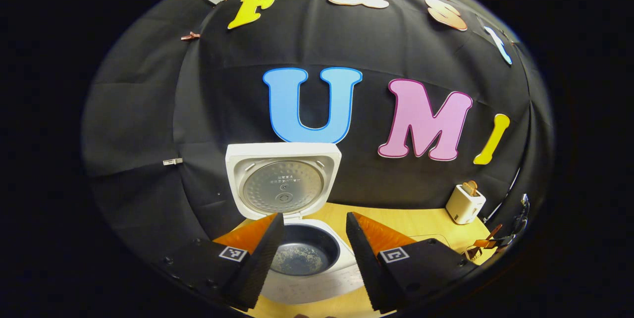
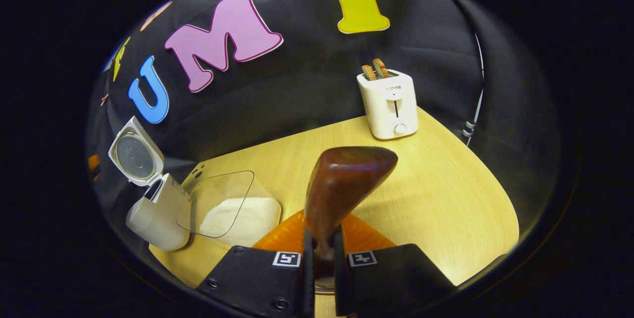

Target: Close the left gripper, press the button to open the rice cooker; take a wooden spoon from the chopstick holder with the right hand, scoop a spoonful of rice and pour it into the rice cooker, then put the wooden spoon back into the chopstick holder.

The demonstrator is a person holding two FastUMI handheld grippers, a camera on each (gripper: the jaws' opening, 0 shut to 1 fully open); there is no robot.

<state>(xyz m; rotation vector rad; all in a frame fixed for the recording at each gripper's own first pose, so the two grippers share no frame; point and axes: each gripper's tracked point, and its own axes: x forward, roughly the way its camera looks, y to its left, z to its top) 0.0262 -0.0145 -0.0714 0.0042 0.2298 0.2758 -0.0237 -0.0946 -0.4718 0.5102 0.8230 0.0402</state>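
Both steps, lid and pick-up, look done: wooden spoon (image 2: 346, 184) is being clamped by right gripper (image 2: 322, 258), left gripper (image 1: 314, 253) gaping empty; rice (image 2: 242, 219) is being awaited.

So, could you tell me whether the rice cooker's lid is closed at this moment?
No, the rice cooker has its lid swung upright, showing the inner pot between the open left gripper fingers.

White toaster (image 2: 389, 105) holding two toast slices (image 2: 375, 69), upright on the wooden table (image 2: 446, 199), near its far edge
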